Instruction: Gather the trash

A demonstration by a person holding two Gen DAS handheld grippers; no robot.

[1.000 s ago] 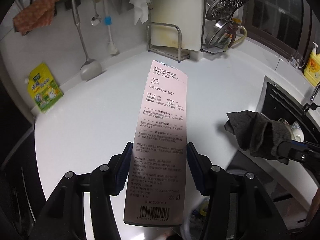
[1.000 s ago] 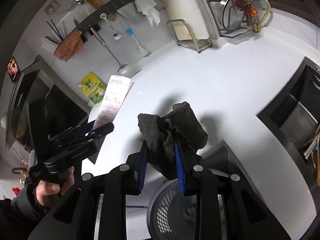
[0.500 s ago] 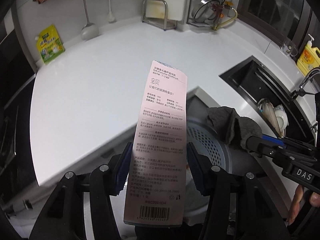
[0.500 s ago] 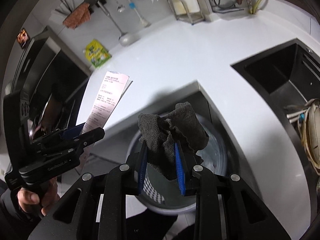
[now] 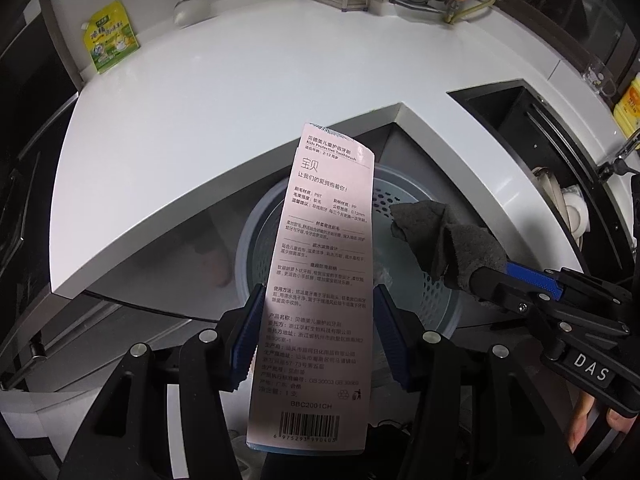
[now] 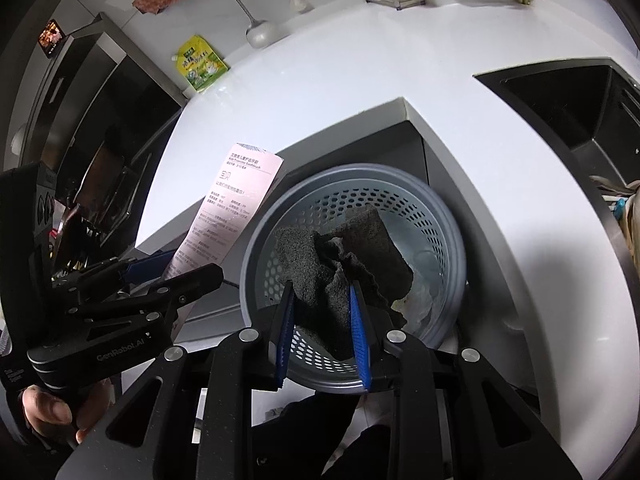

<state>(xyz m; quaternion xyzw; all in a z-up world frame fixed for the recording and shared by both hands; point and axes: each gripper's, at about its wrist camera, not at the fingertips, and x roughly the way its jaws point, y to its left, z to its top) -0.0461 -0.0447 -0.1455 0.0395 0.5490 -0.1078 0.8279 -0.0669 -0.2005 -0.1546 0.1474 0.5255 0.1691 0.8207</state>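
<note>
Grey rag [image 6: 340, 268] clamped in right gripper [image 6: 322, 320], pink toothbrush card [image 5: 320, 264] pinched in left gripper [image 5: 316, 320], both over perforated bin [image 6: 448, 240]; next: release inside rim.

White counter [image 5: 224, 92] (L-shaped): green pouch [image 5: 109, 36] at back wall.

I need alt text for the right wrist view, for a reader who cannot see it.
The right gripper holds a crumpled dark grey cloth above a round grey perforated plastic bin. At left, the left gripper holds a long pink printed packaging card beside the white kitchen counter.
</note>
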